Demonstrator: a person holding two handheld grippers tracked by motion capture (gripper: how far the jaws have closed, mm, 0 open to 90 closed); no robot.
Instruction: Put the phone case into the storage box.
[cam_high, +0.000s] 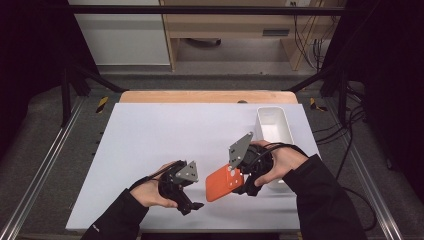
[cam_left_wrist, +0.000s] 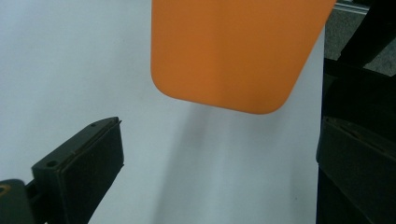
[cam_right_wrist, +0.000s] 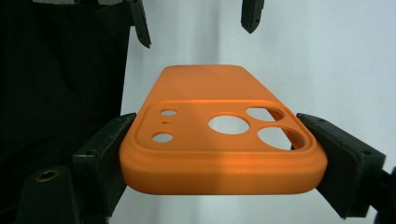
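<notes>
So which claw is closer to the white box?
Right. The right claw, clamped on the orange phone case, sits just beside the white box; the left claw is farther off, open.

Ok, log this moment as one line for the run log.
right gripper: shut on orange phone case, camera-cutout end | left gripper: open, facing case's free end | white bin: behind right hand

phone case (cam_right_wrist: 219, 154): matt orange plastic, smooth | table (cam_high: 150, 140): matt white
</notes>
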